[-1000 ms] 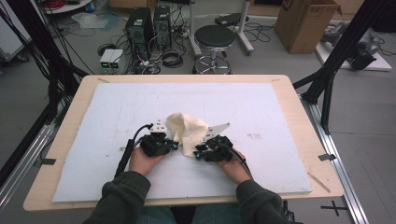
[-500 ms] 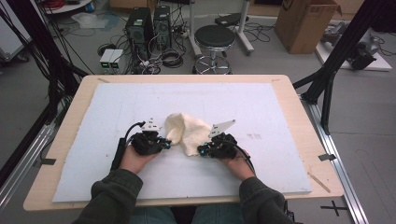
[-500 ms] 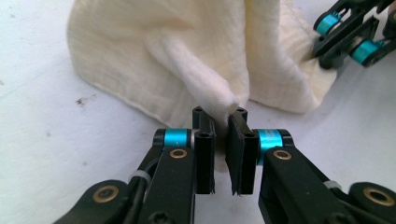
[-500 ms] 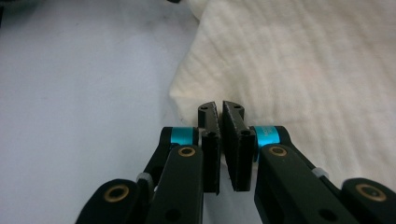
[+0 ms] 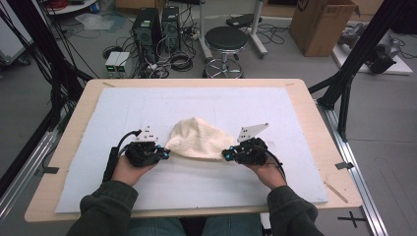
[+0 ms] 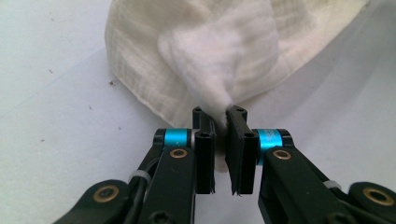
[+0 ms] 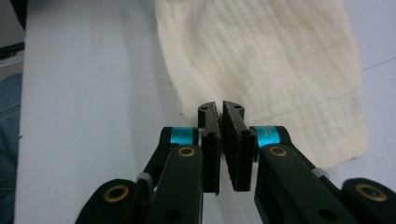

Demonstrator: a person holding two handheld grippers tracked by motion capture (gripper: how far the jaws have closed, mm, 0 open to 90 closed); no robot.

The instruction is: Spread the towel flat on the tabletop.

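A cream cloth [image 5: 199,139] hangs stretched between my two grippers, low over the white mat [image 5: 275,108]. My left gripper [image 5: 164,154] is shut on the cloth's left edge. In the left gripper view the jaws [image 6: 220,112] pinch a bunched fold of the cloth [image 6: 224,51]. My right gripper [image 5: 226,155] is shut on the cloth's right edge. In the right gripper view its jaws [image 7: 220,108] are closed on the hem of the cloth [image 7: 266,60], which spreads away beyond them. The cloth's far side rests on the mat.
The white mat covers a wooden table [image 5: 314,113]. A black stool [image 5: 226,42], computer towers [image 5: 157,24] and a cardboard box [image 5: 319,24] stand on the floor beyond the table. Black frame legs [image 5: 344,83] rise at both sides.
Both hands have moved apart and slightly up. The bunched cloth has been pulled wider and flatter between the two grippers.
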